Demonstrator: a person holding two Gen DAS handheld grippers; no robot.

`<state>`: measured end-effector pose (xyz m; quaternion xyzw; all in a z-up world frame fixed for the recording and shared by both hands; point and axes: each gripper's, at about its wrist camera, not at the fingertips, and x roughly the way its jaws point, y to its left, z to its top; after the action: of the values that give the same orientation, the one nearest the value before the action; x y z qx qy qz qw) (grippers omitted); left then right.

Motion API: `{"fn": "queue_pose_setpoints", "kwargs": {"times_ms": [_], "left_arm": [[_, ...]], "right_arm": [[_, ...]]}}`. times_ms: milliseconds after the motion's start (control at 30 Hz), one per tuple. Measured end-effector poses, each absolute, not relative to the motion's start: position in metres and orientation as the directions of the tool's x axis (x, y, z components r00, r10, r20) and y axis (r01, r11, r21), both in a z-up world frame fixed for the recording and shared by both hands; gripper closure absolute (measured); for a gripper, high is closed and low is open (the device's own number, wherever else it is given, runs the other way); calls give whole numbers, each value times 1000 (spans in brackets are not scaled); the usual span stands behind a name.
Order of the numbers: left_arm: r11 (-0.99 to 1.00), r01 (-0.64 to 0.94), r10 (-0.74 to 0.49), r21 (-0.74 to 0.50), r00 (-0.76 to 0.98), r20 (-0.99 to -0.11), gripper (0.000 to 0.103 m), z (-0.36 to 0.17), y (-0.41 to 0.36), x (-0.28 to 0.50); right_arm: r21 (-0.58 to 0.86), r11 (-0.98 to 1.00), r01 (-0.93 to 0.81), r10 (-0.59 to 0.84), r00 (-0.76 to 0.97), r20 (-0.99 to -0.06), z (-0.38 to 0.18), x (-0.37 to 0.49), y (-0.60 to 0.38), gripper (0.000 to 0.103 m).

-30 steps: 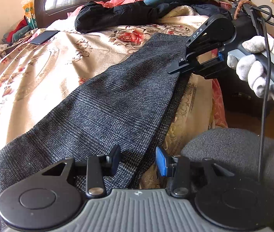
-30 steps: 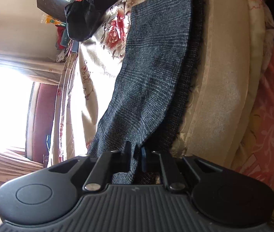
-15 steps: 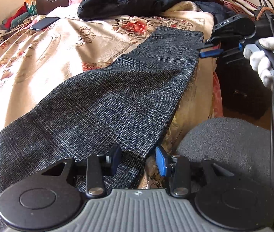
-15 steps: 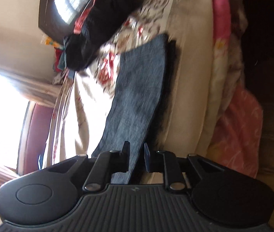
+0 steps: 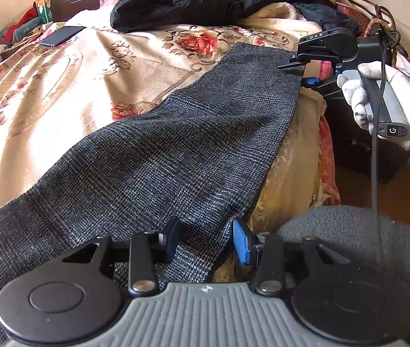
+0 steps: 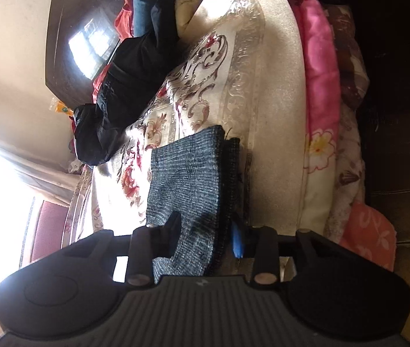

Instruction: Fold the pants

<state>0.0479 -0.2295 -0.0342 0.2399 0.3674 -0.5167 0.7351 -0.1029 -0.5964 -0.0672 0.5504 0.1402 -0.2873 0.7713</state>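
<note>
Dark grey checked pants (image 5: pixel 176 156) lie lengthwise along the right edge of the bed. My left gripper (image 5: pixel 206 241) is open, its fingers on either side of the near part of the pants' edge. My right gripper (image 5: pixel 299 72) is at the far hem corner, held sideways, jaws open above and below the fabric. In the right wrist view the hem end (image 6: pixel 187 179) lies between the open fingers of the right gripper (image 6: pixel 205 237).
The bed has a floral beige cover (image 5: pixel 60 86). A pile of dark and pink clothes (image 5: pixel 176 8) lies at the headboard, with a phone (image 5: pixel 60 35) on the left. A grey chair seat (image 5: pixel 364 231) is close on the right. Pink bedding (image 6: pixel 320 86) hangs off the bed's side.
My right gripper let go of the pants, drew back, opened wide and now straddles the far hem corner. The pants have settled flatter. My left gripper stayed open at the near edge.
</note>
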Motion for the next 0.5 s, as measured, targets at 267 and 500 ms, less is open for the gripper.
{"fn": "queue_pose_setpoints", "kwargs": {"times_ms": [267, 500], "left_arm": [[472, 879, -502, -65, 207, -840, 49, -30, -241, 54], [523, 849, -484, -72, 227, -845, 47, -28, -239, 53]], "right_arm": [[716, 349, 605, -251, 796, -550, -59, -85, -584, 89], [709, 377, 596, -242, 803, -545, -61, -62, -592, 88]]}}
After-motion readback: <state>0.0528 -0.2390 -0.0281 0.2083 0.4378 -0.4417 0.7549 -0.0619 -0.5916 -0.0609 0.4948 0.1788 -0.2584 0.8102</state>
